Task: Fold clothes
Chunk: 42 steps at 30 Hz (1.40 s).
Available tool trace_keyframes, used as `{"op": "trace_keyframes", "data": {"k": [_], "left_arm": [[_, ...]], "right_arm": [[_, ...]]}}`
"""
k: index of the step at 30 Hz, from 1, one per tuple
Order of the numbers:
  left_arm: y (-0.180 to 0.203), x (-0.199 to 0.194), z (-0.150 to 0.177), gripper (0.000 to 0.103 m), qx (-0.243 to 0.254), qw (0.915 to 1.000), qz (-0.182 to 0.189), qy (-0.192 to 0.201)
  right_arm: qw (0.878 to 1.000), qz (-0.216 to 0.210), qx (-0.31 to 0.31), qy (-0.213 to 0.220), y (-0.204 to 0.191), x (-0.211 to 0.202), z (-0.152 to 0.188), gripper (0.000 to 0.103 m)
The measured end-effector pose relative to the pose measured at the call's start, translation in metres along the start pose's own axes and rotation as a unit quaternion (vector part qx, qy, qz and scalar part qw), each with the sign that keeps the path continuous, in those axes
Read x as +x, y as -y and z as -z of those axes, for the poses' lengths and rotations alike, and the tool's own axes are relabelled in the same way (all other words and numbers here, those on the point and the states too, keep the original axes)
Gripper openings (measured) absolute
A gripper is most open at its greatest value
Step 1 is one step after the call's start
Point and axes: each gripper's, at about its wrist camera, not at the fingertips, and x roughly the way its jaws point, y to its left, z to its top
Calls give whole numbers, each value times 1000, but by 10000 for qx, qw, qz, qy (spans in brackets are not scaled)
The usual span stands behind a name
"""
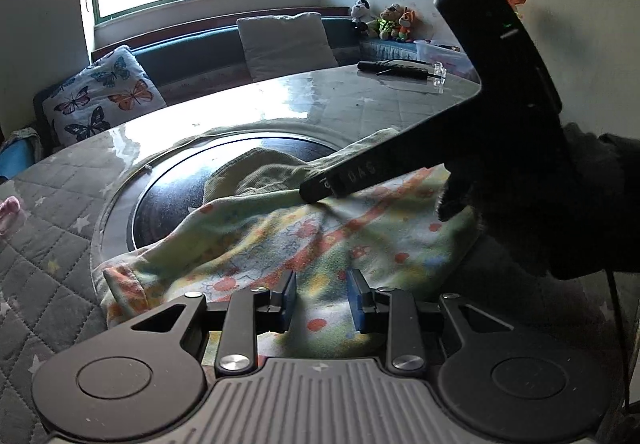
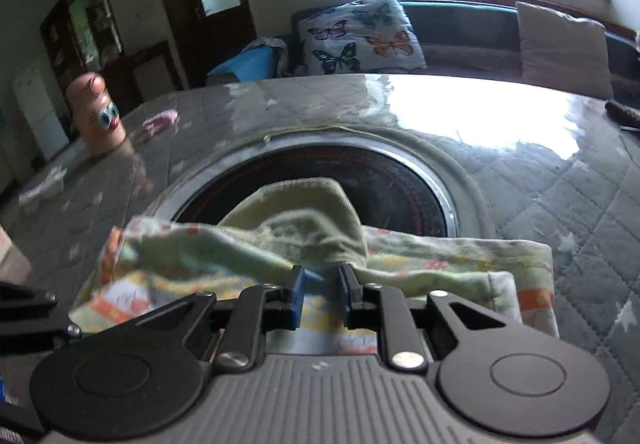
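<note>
We cannot tell whether the black right gripper (image 1: 320, 191) pinches the blurred floral-printed cloth (image 2: 168, 260) beneath.

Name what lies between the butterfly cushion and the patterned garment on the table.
In the right wrist view: quilted tabletop, then the dark round inset, between butterfly cushion and patterned garment.

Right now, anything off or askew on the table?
Yes: the printed garment is bunched and crooked, draped partly over the dark round inset in the table, its green ribbed part heaped up. Both grippers, left and right, are open above it.
</note>
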Motion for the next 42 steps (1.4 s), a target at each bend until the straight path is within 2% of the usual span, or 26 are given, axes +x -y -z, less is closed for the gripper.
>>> {"op": "trace_keyframes", "data": {"k": [5,12,17,21,23,27,33,37,42], "left_arm": [[-21,5,-17,31,-190,9995,-243,-7],[-49,37,-37,29,-608,9972,-348,-251],[-61,49,-39,26,-736,9957,-483,-298],[-69,44,-32,27,-848,9946,-551,-251],[-71,36,-27,27,-865,9945,-558,-189],[-67,21,-18,27,-745,9951,-654,-50],[-49,-1,-4,27,-546,9962,-676,91],[-38,-17,8,27,-413,9964,-722,168],[-34,-25,21,27,-479,9954,-800,212]], "right_arm": [[9998,40,-67,165,1,-17,-1,18],[9995,300,121,-9,23,-10,5,19],[9994,241,226,87,33,-9,4,19],[9991,302,225,168,33,-15,7,21],[9991,346,57,244,27,-23,9,22],[9992,59,-270,279,8,-35,17,25],[9960,-263,-825,242,-29,-41,30,37],[9921,-366,-1169,273,-55,-44,41,39],[9841,-451,-1677,376,-89,-49,57,40]]}}
